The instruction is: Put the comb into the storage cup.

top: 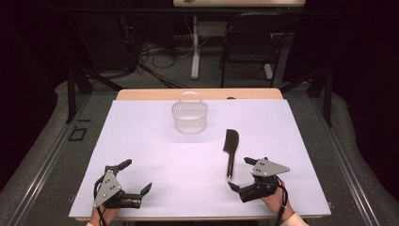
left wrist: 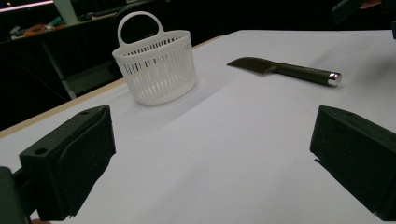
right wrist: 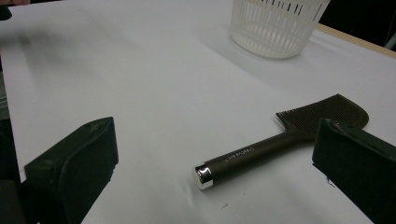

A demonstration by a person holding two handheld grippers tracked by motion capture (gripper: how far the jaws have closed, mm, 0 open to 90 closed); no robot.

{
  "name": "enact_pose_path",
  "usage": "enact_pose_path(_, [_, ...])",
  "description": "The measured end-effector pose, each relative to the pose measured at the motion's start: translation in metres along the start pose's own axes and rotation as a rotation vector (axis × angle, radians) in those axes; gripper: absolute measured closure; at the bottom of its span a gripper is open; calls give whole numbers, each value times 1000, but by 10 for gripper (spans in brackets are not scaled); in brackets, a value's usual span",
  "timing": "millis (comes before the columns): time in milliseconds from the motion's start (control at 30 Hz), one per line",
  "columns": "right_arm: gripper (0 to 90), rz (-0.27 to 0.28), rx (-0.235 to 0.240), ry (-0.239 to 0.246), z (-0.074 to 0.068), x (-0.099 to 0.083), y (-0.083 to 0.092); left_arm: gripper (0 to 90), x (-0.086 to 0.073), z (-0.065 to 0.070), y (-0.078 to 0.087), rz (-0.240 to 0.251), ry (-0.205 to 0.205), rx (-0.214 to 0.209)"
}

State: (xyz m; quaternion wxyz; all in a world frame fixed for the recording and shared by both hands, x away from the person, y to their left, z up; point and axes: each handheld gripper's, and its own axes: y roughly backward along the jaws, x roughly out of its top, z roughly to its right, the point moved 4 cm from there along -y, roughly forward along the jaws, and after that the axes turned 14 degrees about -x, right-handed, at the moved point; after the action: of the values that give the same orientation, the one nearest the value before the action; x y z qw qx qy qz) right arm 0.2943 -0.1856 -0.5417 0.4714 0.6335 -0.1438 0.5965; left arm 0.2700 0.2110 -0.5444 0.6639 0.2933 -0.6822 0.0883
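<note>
White sheet (top: 150, 141) covers the table. White slatted basket (top: 190, 117) stands upright near the far edge, at its middle. Black comb (top: 230, 151) lies flat toward the near right corner, chrome-capped handle pointing to the near edge. Left gripper (top: 139, 176), near left corner: jaws spread, empty. Right gripper (top: 240, 173), just beside the comb handle: jaws spread, empty.

The desk (top: 141, 141) is covered by a white sheet, with a wooden edge showing at its far side; beyond it lies grey floor (top: 160, 70) strewn with cables (top: 160, 56); a black chair (top: 249, 47) stands beside a white post (top: 195, 47); the surroundings are dark.
</note>
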Motion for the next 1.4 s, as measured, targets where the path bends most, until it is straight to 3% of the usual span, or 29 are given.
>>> enact_pose_path(200, [0, -29, 28, 12, -4, 1, -9, 0, 0, 0, 1, 3, 3, 1])
enact_pose_path(633, [19, -77, 41, 32, -10, 3, -26, 0, 1, 0, 1, 7, 9, -3])
enact_pose_path(833, [206, -90, 39, 53, -14, 4, -32, 0, 1, 0, 1, 5, 11, -4])
enact_pose_path(933, [387, -104, 43, 67, -15, 3, -36, 0, 1, -1, 1, 4, 19, -9])
enact_pose_path(967, [508, -110, 46, 69, -15, 2, -37, 0, 1, 0, 1, 5, 23, -11])
enact_pose_path(1133, [782, -144, 45, 99, -15, -2, -45, 0, 1, 0, 0, 1, 21, -13])
enact_pose_path(1267, [887, -168, 40, 110, -18, -3, -48, 0, 1, 0, 1, 1, 24, -15])
enact_pose_path(1400, [900, -190, 39, 124, -22, -4, -49, 0, 1, 0, 1, 2, 26, -17])
